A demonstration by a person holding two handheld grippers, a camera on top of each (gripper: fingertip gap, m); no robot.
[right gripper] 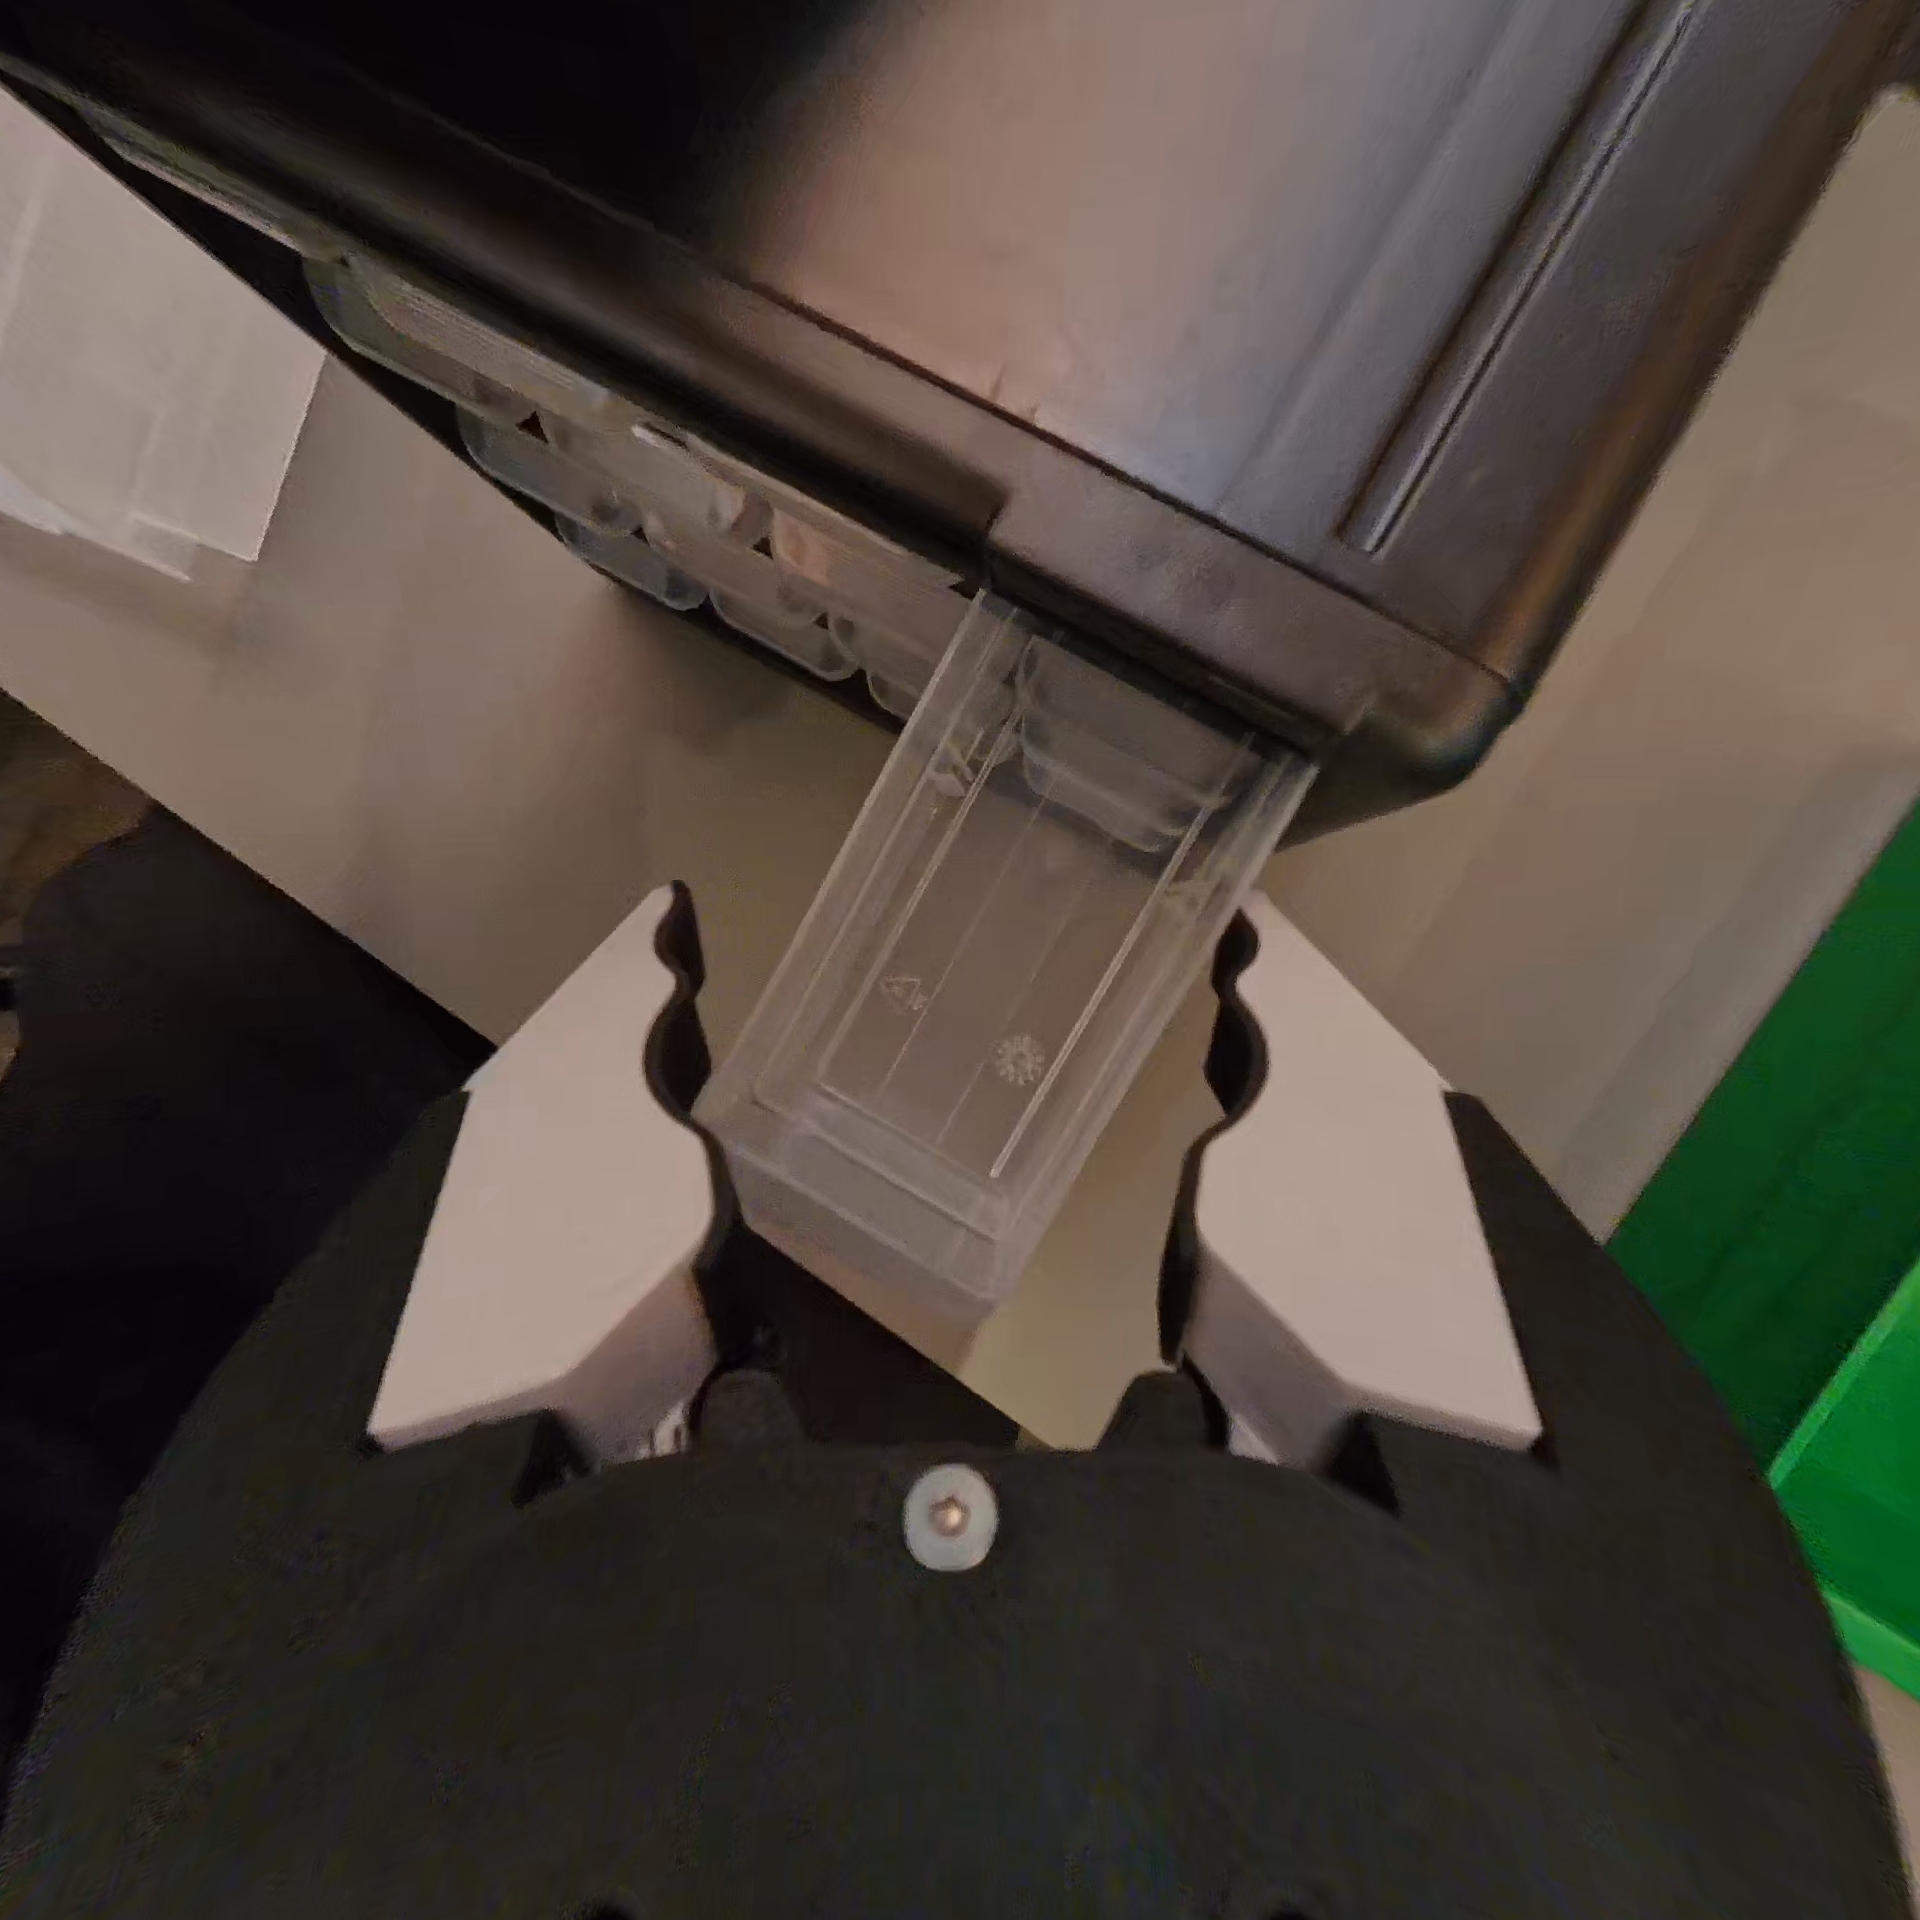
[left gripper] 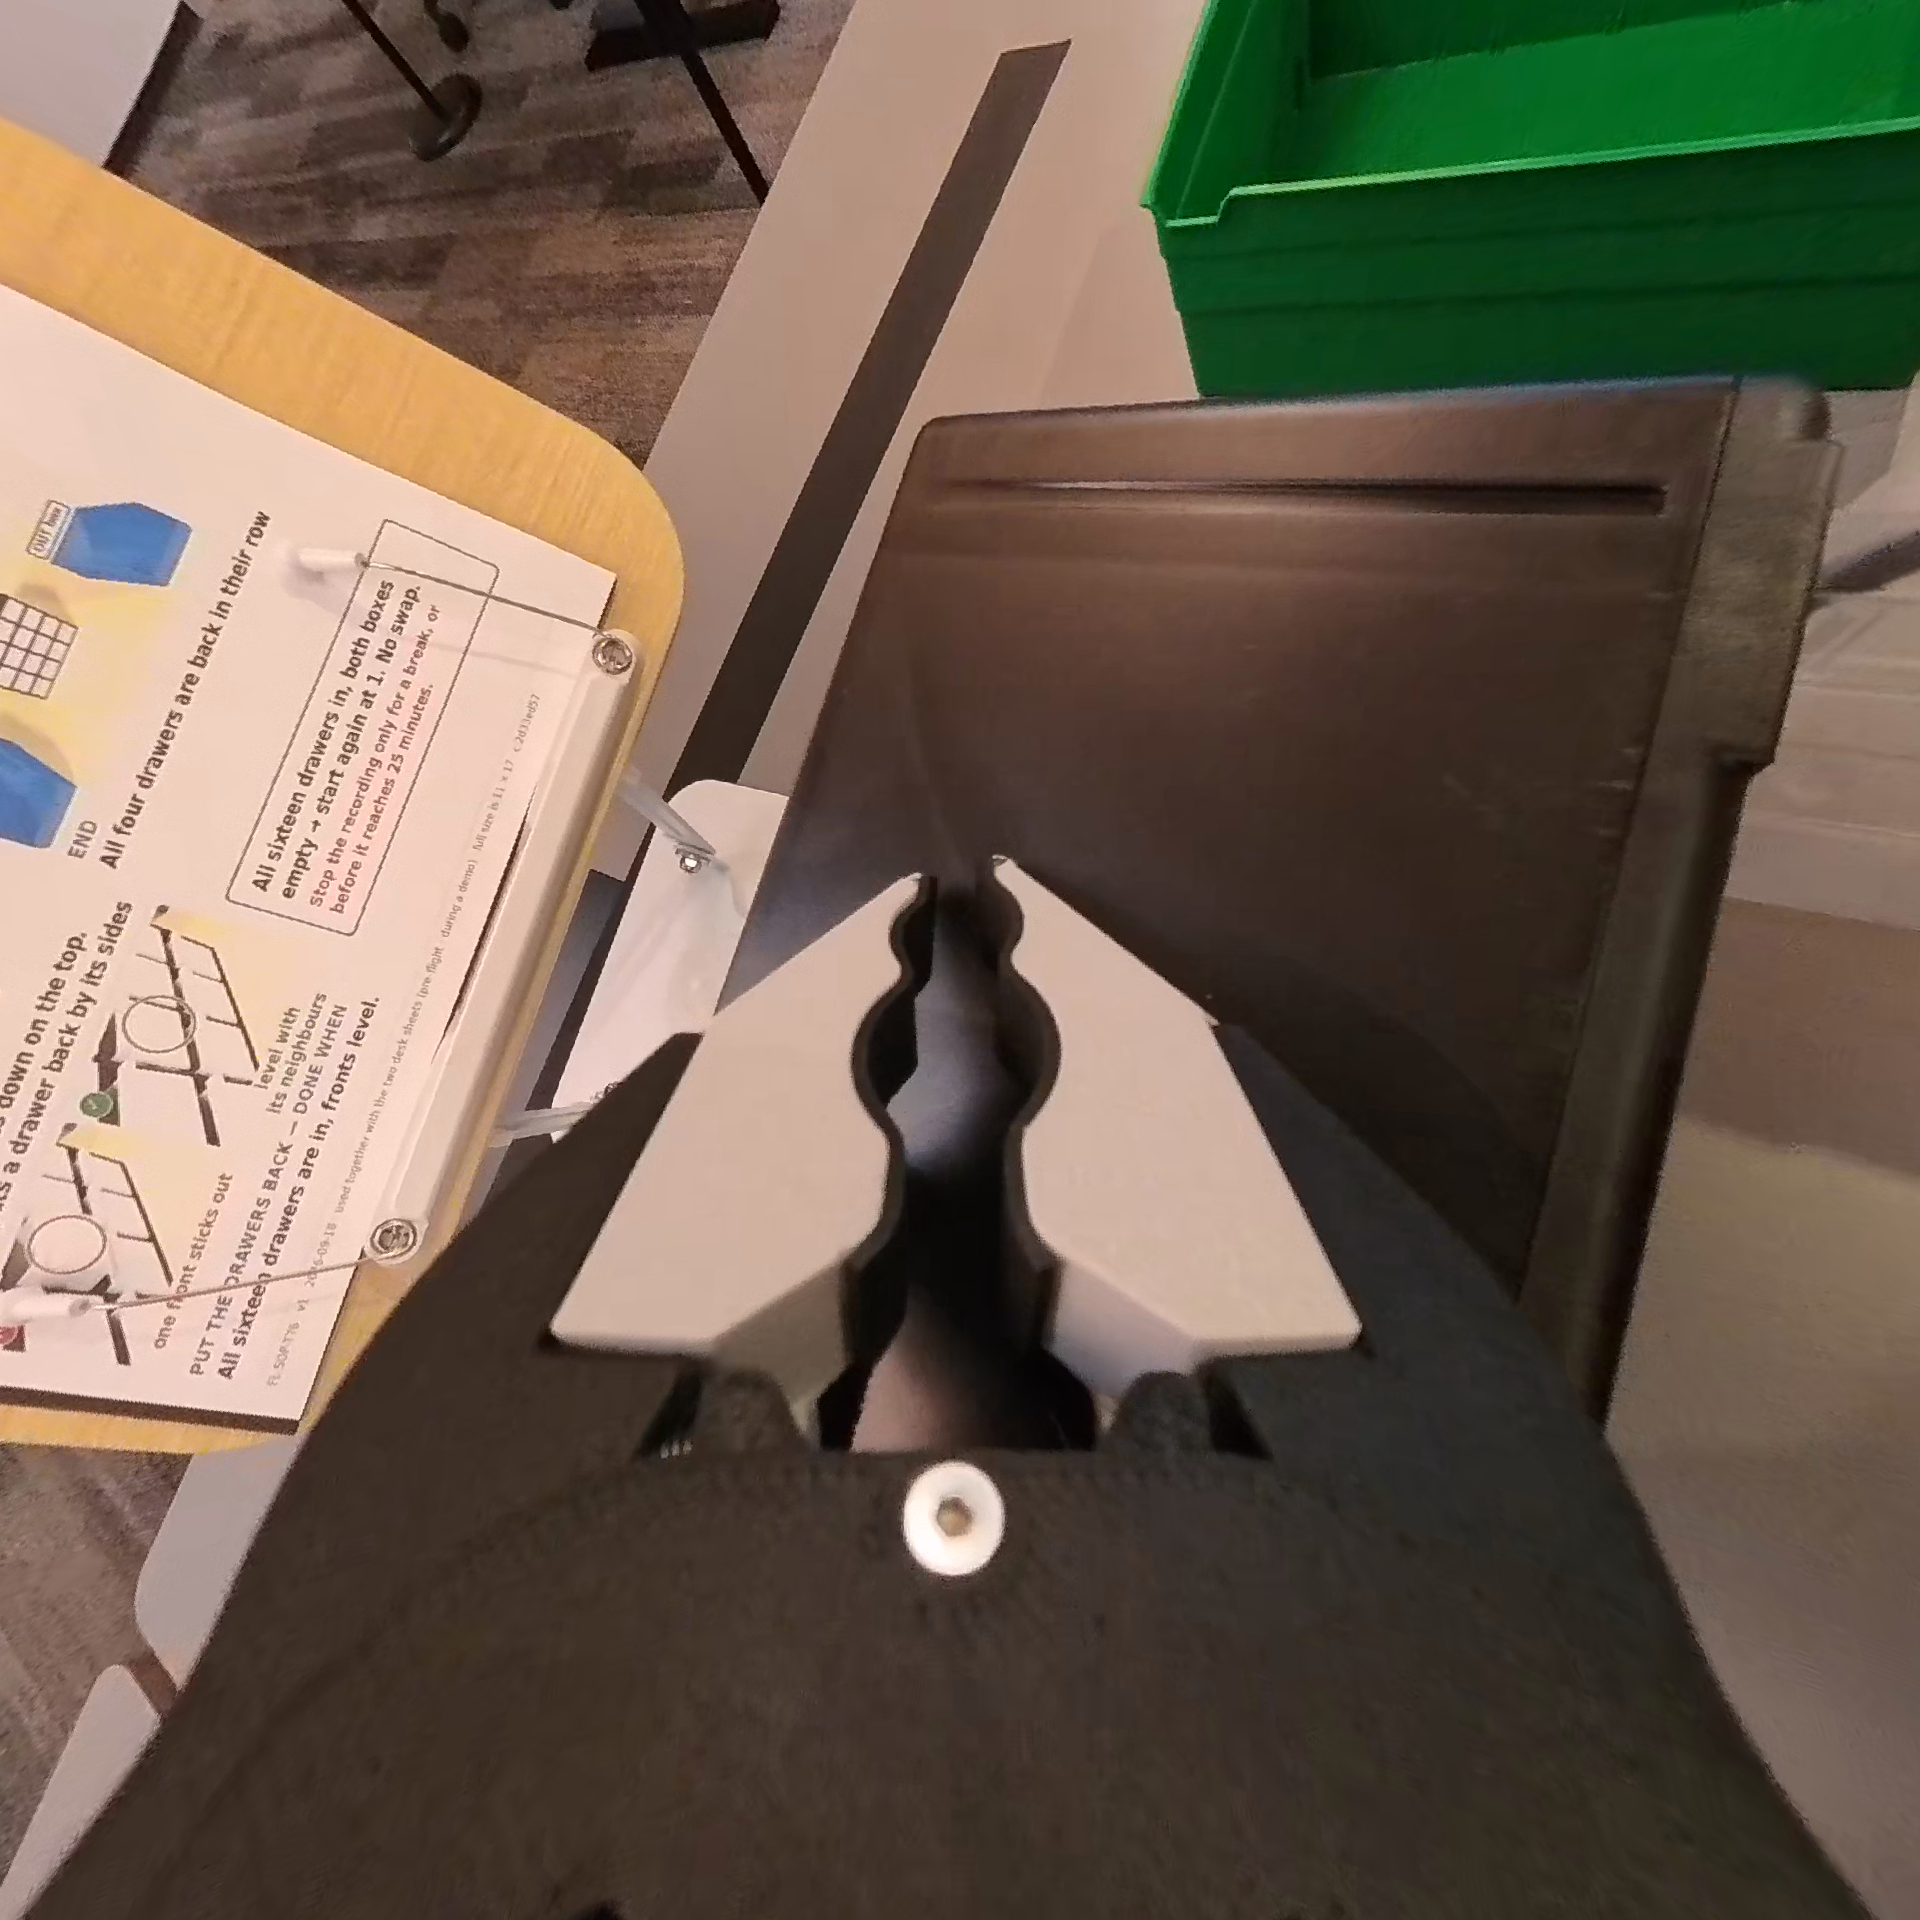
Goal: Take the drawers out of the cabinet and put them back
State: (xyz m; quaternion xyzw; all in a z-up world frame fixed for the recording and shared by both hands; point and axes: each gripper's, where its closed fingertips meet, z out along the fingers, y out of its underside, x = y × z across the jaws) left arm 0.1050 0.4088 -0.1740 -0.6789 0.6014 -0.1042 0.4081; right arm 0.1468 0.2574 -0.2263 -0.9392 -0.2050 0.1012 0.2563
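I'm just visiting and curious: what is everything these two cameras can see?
Cabinet: one, black, in front of both grippers.
Pulled-out drawer: one, clear, sticking out of the cabinet's corner slot, between the right gripper's fingers.
Other drawers: a row, clear, still in the cabinet; number unclear.
Bin: one, green, behind the cabinet.
Instruction sheet: one, white, on a wooden board at left.
Table: one, pale, underneath.
Left gripper: black with white fingers, nearly closed against the cabinet.
Right gripper: same colours, around the drawer; contact unclear.

We counted one black cabinet (left gripper: 1299, 727) ahead of the left hand-held gripper (left gripper: 958, 883), one clear drawer (right gripper: 997, 987) between the right hand-held gripper's (right gripper: 956, 925) fingers, one green bin (left gripper: 1558, 208) beyond, one instruction sheet (left gripper: 260, 831) left.
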